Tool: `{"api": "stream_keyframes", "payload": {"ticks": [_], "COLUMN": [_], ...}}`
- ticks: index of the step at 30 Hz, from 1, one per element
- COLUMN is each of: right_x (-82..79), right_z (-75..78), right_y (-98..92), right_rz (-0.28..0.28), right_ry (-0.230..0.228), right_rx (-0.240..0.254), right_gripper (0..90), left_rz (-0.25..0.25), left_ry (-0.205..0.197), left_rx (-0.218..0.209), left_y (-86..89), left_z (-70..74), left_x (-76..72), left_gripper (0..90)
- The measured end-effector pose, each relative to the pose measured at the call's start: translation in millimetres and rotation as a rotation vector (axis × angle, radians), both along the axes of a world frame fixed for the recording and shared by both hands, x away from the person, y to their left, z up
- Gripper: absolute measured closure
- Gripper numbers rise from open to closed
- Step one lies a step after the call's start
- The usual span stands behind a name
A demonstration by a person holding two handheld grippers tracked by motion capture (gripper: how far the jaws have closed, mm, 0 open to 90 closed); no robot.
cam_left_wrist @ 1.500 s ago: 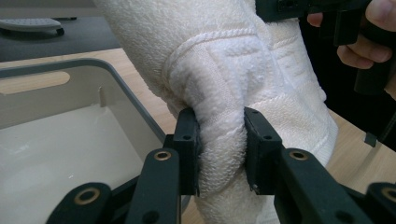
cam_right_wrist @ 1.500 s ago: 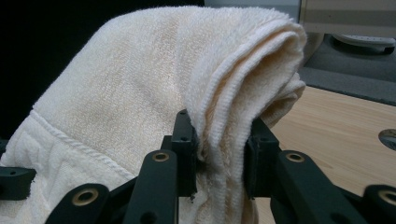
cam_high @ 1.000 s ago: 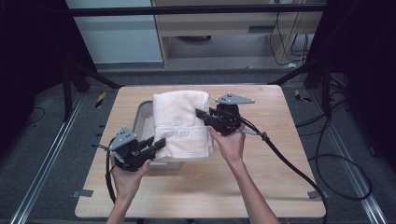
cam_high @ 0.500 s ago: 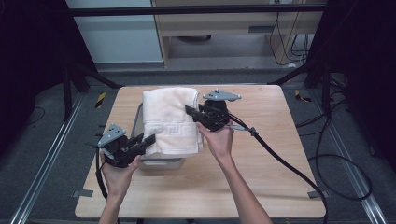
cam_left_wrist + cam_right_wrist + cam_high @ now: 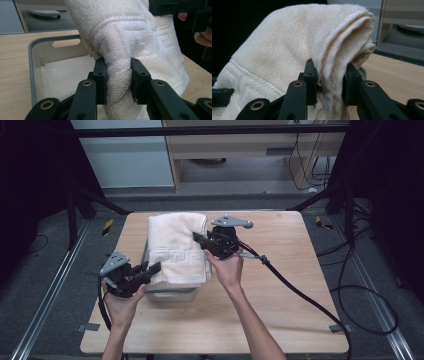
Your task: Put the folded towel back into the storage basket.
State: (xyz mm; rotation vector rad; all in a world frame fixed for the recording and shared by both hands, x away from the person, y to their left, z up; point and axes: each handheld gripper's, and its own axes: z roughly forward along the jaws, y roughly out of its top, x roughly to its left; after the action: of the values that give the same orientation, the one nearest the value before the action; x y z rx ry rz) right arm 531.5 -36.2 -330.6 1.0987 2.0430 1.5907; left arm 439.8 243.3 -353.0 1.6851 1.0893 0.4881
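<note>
A folded white towel (image 5: 176,247) with a woven key-pattern band hangs over a grey bin (image 5: 170,294) on the wooden table. My left gripper (image 5: 154,268) is shut on the towel's near left edge; in the left gripper view the thick folds (image 5: 117,75) are squeezed between the black jaws, with the open bin (image 5: 37,50) behind. My right gripper (image 5: 199,238) is shut on the towel's right edge, and the right gripper view has several layers (image 5: 329,72) pinched between its jaws. Both hands hold the towel above the bin.
The wooden table (image 5: 280,285) has free room right of the bin and along its front. A black cable (image 5: 300,295) trails from my right gripper across the table to the right. Metal rails and more cables run along the floor on both sides.
Both grippers have carried the towel to the left, so it now hangs more squarely over the bin. Both grips on the towel are unchanged.
</note>
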Motion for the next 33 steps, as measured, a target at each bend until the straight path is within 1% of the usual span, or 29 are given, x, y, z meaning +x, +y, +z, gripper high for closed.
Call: {"api": "stream_keyframes", "payload": {"ticks": [5, 9, 15, 18, 24, 33], "right_x": [2.4, 3.3, 8.7, 11.7, 17.4, 27.4], "right_z": [-1.5, -0.1, -3.6, -7.1, -15.7, -35.4], "right_y": [1.9, 7.6, 14.9, 16.9, 21.0, 30.9], "right_rz": [0.007, 0.004, 0.010, 0.012, 0.011, 0.004], "right_ry": [0.005, -0.005, -0.001, 0.008, 0.016, 0.054], "right_rx": [0.016, 0.003, 0.010, 0.017, 0.009, -0.003], "right_gripper": [70.0, 70.0, 70.0, 70.0, 69.9, 69.8], "left_rz": [0.008, 0.020, 0.036, 0.043, 0.055, 0.078], "left_ry": [-0.001, -0.001, 0.001, 0.004, 0.021, 0.066], "left_rx": [-0.005, -0.010, -0.011, -0.004, 0.008, 0.033], "left_y": [3.1, 7.0, 13.1, 13.9, 15.8, 20.6], "left_z": [0.2, -0.3, -2.2, -4.5, -11.0, -25.6], "left_x": [0.8, 1.9, 4.7, 6.7, 11.7, 21.0], "left_gripper": [69.2, 69.2, 69.2, 69.2, 69.2, 69.3]}}
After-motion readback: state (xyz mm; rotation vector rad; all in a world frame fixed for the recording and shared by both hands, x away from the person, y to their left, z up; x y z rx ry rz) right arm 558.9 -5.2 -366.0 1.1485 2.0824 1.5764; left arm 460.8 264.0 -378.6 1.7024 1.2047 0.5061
